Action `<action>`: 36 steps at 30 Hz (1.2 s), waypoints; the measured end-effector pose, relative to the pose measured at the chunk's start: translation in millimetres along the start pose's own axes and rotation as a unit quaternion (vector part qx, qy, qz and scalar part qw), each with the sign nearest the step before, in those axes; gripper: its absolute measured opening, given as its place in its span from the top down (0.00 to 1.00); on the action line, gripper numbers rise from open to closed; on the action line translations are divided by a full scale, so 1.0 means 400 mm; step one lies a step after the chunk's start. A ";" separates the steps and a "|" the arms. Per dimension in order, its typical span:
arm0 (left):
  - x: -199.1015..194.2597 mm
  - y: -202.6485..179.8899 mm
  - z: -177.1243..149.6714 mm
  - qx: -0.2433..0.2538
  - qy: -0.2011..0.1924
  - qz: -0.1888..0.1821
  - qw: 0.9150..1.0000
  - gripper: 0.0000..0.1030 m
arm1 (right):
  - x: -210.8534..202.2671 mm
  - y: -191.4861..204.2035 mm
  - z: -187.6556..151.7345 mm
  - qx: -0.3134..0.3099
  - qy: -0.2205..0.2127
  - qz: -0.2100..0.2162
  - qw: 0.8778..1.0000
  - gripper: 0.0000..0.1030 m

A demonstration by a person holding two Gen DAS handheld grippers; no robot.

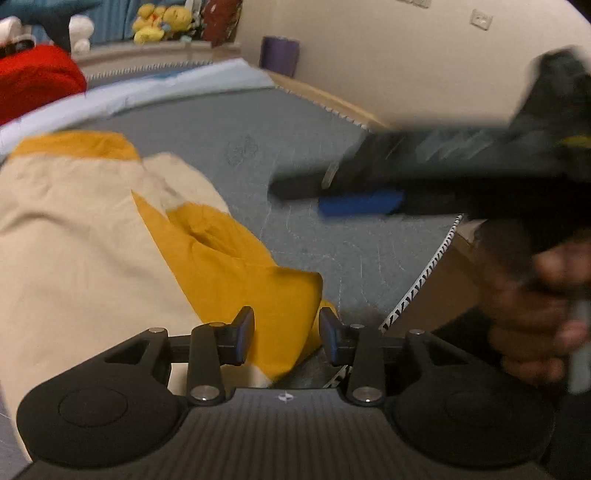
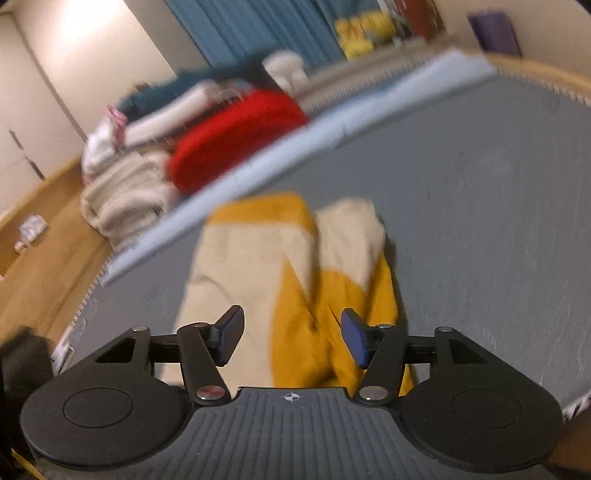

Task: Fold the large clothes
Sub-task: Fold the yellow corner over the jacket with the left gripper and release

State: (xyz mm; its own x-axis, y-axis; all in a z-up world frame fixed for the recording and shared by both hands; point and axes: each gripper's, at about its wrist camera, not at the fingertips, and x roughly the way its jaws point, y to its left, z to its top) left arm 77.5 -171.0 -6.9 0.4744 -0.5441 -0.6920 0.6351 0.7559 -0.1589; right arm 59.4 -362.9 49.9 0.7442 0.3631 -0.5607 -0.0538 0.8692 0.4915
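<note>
A cream and mustard-yellow garment (image 1: 92, 236) lies partly folded on the grey mattress (image 1: 332, 147). My left gripper (image 1: 286, 323) hovers over its near yellow corner, jaws open, and the cloth shows between the fingers without being pinched. In the right wrist view the same garment (image 2: 251, 258) stretches away from my right gripper (image 2: 291, 323), which is open above the yellow part with nothing pressed between its pads. The right gripper (image 1: 306, 199) also appears blurred at the upper right of the left wrist view, over bare mattress, held by a hand (image 1: 532, 314).
A light blue sheet (image 2: 332, 125) lies along the far side of the mattress. Behind it is a pile of red (image 2: 236, 140), white and cream clothes. Yellow plush toys (image 1: 162, 22) and a purple roll (image 1: 279, 55) stand by the wall. The bed's trimmed edge (image 1: 424, 284) runs at right.
</note>
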 end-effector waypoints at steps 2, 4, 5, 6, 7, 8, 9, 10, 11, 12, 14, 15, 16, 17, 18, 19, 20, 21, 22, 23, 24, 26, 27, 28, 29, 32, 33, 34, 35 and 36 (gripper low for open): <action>-0.054 0.040 -0.012 -0.005 -0.017 0.010 1.000 0.51 | 0.034 0.009 -0.005 0.003 0.028 -0.012 1.000 0.42; -0.098 0.083 -0.029 -0.017 -0.029 0.043 0.998 0.51 | 0.054 0.024 -0.019 0.002 0.051 -0.018 0.999 0.41; -0.119 0.111 -0.042 -0.023 -0.034 0.060 0.997 0.51 | 0.075 0.032 -0.027 -0.001 0.069 -0.026 0.997 0.41; -0.136 0.135 -0.061 -0.032 -0.036 0.078 0.996 0.51 | 0.077 0.034 -0.046 -0.001 0.082 -0.033 0.996 0.41; -0.156 0.162 -0.080 -0.042 -0.040 0.096 0.994 0.51 | 0.090 0.041 -0.057 0.000 0.096 -0.037 0.995 0.41; -0.170 0.181 -0.098 -0.049 -0.045 0.108 0.992 0.51 | 0.099 0.042 -0.069 0.000 0.111 -0.041 0.993 0.41; -0.184 0.197 -0.117 -0.055 -0.050 0.120 0.990 0.51 | 0.115 0.045 -0.078 -0.007 0.127 -0.055 0.990 0.41; -0.194 0.213 -0.130 -0.060 -0.055 0.131 0.988 0.51 | 0.129 0.048 -0.085 -0.018 0.138 -0.075 0.987 0.43; -0.201 0.222 -0.146 -0.065 -0.057 0.142 0.986 0.51 | 0.133 0.044 -0.092 -0.023 0.141 -0.087 0.986 0.46; -0.211 0.240 -0.156 -0.071 -0.054 0.152 0.984 0.51 | 0.135 0.046 -0.094 -0.024 0.141 -0.094 0.985 0.49; -0.223 0.272 -0.159 -0.081 -0.054 0.166 0.981 0.51 | 0.130 0.046 -0.093 -0.023 0.131 -0.092 0.987 0.78; -0.236 0.285 -0.144 -0.083 -0.060 0.165 0.981 0.51 | 0.127 0.047 -0.092 -0.025 0.128 -0.089 0.988 0.89; -0.239 0.295 -0.140 -0.087 -0.062 0.162 0.981 0.51 | 0.123 0.048 -0.089 -0.028 0.124 -0.083 0.988 0.97; -0.248 0.297 -0.139 -0.090 -0.063 0.158 0.981 0.51 | 0.113 0.051 -0.085 -0.032 0.113 -0.077 0.990 0.99; -0.247 0.300 -0.135 -0.091 -0.063 0.156 0.981 0.51 | 0.096 0.057 -0.075 -0.041 0.089 -0.066 0.993 0.99; -0.244 0.300 -0.131 -0.091 -0.062 0.155 0.982 0.51 | 0.061 0.069 -0.061 -0.052 0.050 -0.052 0.996 0.99; -0.249 0.298 -0.129 -0.090 -0.061 0.155 0.982 0.51 | 0.012 0.082 -0.045 -0.061 -0.001 -0.029 0.998 0.99; -0.247 0.293 -0.125 -0.090 -0.060 0.156 0.982 0.51 | -0.037 0.090 -0.034 -0.067 -0.048 -0.007 0.997 0.99; -0.241 0.287 -0.123 -0.091 -0.060 0.155 0.982 0.51 | -0.090 0.094 -0.026 -0.075 -0.098 0.017 0.992 1.00; -0.228 0.288 -0.115 -0.093 -0.058 0.152 0.982 0.51 | -0.123 0.092 -0.025 -0.085 -0.125 0.015 0.988 1.00; -0.224 0.285 -0.112 -0.092 -0.056 0.147 0.983 0.51 | -0.134 0.083 -0.026 -0.090 -0.131 -0.008 0.987 1.00; -0.195 0.280 -0.104 -0.084 -0.041 0.146 0.985 0.51 | -0.104 0.029 -0.028 -0.072 -0.081 -0.087 0.990 1.00; -0.181 0.277 -0.103 -0.077 -0.030 0.147 0.986 0.51 | -0.082 0.002 -0.032 -0.062 -0.048 -0.113 0.990 1.00; -0.165 0.276 -0.103 -0.072 -0.016 0.148 0.986 0.51 | -0.054 -0.029 -0.041 -0.052 -0.009 -0.143 0.988 1.00; -0.151 0.276 -0.103 -0.069 -0.004 0.149 0.986 0.51 | -0.038 -0.044 -0.048 -0.052 0.011 -0.159 0.986 1.00; -0.149 0.278 -0.094 -0.075 -0.008 0.138 0.987 0.51 | -0.022 -0.056 -0.057 -0.070 0.023 -0.172 0.982 1.00; -0.155 0.281 -0.089 -0.080 -0.015 0.129 0.988 0.51 | -0.024 -0.054 -0.056 -0.074 0.020 -0.171 0.982 1.00; -0.158 0.285 -0.088 -0.083 -0.016 0.120 0.989 0.51 | -0.023 -0.052 -0.056 -0.079 0.022 -0.173 0.982 1.00; -0.147 0.292 -0.092 -0.086 -0.003 0.115 0.990 0.51 | -0.017 -0.051 -0.057 -0.084 0.029 -0.177 0.980 1.00; -0.123 0.295 -0.103 -0.088 0.027 0.115 0.989 0.49 | -0.003 -0.054 -0.062 -0.087 0.043 -0.185 0.978 1.00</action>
State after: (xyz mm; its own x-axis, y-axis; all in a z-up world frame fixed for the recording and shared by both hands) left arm 103.8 -39.9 -20.6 0.5577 -0.3348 -0.7595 0.3959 0.9116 -0.1111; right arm 43.1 -373.8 23.4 0.6752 0.0340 -0.7368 0.0906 0.9876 0.1286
